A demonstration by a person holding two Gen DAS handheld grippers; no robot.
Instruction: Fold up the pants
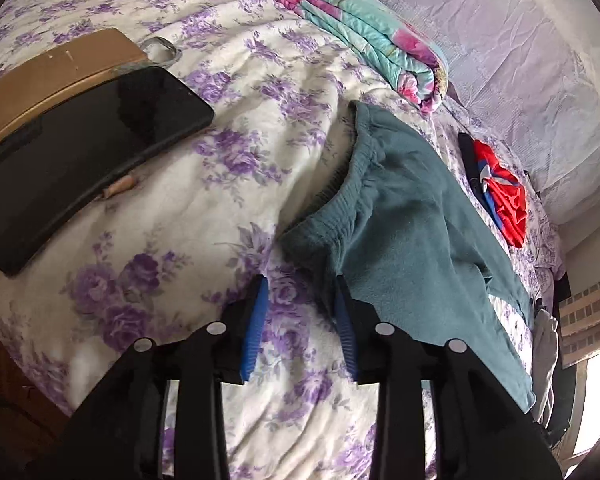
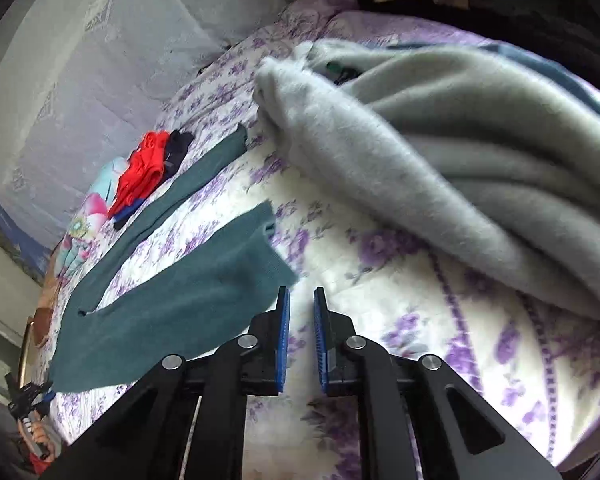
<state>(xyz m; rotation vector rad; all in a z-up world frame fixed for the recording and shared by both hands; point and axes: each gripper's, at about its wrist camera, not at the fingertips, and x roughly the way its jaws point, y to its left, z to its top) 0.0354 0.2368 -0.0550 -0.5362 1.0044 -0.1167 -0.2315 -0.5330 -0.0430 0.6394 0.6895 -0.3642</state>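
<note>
On the bed (image 1: 204, 216), our left gripper (image 1: 300, 320) and right gripper (image 2: 300, 336) hover, fingers apart and empty; next, we grasp the teal pants (image 1: 412, 232) at waistband and cuff.

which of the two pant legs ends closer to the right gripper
The wider-looking leg whose cuff lies just left of the right gripper. The other leg stretches away beside the red clothes.

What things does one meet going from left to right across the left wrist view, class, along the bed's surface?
Black tablet → teal pants → red garment.
</note>
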